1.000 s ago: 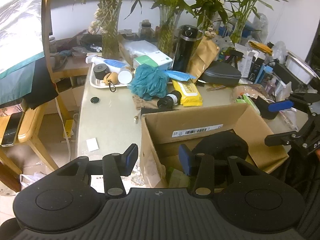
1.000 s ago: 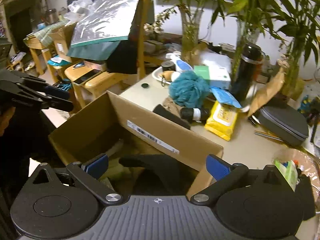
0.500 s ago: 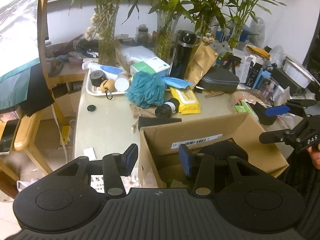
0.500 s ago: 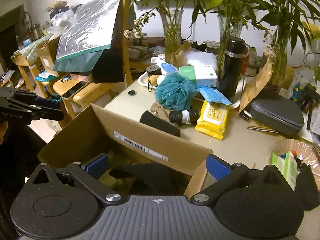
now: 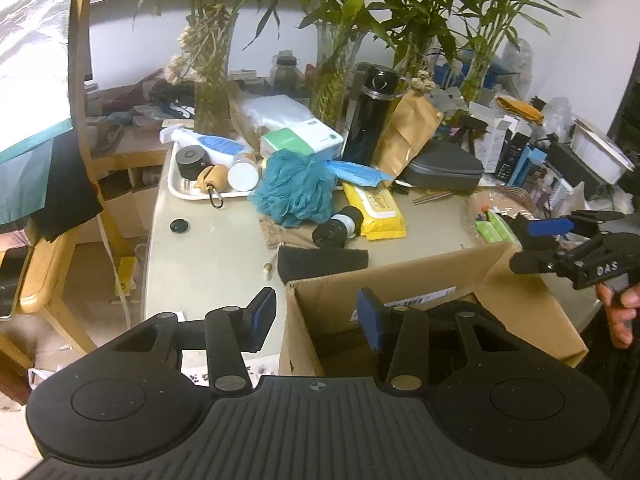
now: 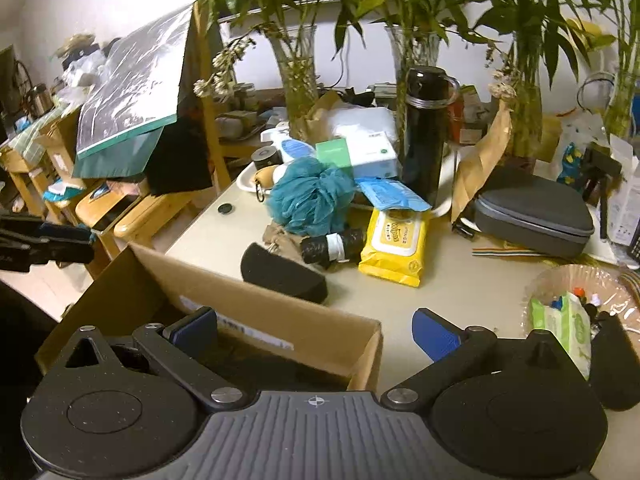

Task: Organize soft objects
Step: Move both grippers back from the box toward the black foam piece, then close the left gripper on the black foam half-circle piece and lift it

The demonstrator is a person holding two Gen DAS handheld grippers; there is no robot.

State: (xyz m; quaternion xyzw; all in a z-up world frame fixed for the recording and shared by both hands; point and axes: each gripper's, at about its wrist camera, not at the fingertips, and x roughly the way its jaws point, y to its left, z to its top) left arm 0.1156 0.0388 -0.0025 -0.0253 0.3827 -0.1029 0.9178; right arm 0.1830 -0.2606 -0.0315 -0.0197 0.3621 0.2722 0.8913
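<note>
My table carries everything here, its pale top crowded toward the far edge and bare along the left edge; the cardboard box sits at the near edge, open at the top, with something dark inside that I cannot make out; behind it, along the far edge, stand glass vases of green plants; a grey zipped case lies toward the far right corner, beside a brown paper bag and a tall black flask; the blue bath sponge, a fluffy net ball, sits near the middle of the table, touching a white tray at the far left corner; just to its right lies a yellow pack of wipes; a black foam pad lies just beyond the box's far wall, apart from it; a black roll with a white band rests between the pad and the wipes, over crumpled brown paper.

My left gripper hangs over the box's near left corner, its blue pads partly apart with nothing between them; my right gripper hangs over the box's right corner, spread wide, likewise holding nothing.
</note>
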